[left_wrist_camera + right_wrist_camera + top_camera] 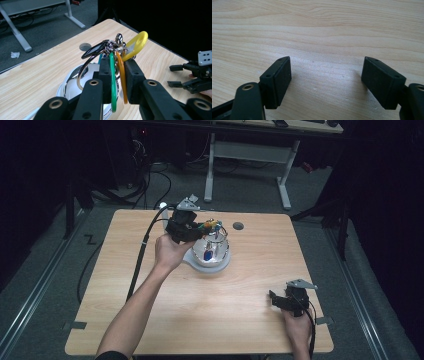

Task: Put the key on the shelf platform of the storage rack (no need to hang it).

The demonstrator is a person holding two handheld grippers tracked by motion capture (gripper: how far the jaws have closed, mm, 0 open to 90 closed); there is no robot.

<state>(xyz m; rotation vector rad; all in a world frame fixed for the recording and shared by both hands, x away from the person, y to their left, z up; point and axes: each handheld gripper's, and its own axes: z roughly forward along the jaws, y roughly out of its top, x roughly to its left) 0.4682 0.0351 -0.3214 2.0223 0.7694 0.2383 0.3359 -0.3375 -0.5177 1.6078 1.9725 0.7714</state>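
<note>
Right tool (278, 300) parked near front right corner of worktop (150, 320), jaws spread wide over bare wood, nothing between. Farther in, left tool (117, 72) pinching bunch of key tags (117, 50) by green and orange tags, held just above chrome wire stand (216, 251) on white round base (223, 265), mid-worktop toward far side. Bunch probably light, loose, jangly; plastic tags slick and bendy, rings stiff; likely to swing and snag on the wire. Best hold looks like flat of the tags close to the rings. Plenty of open wood right and front; far edge and grommet hole (238, 226) near behind stand.
</note>
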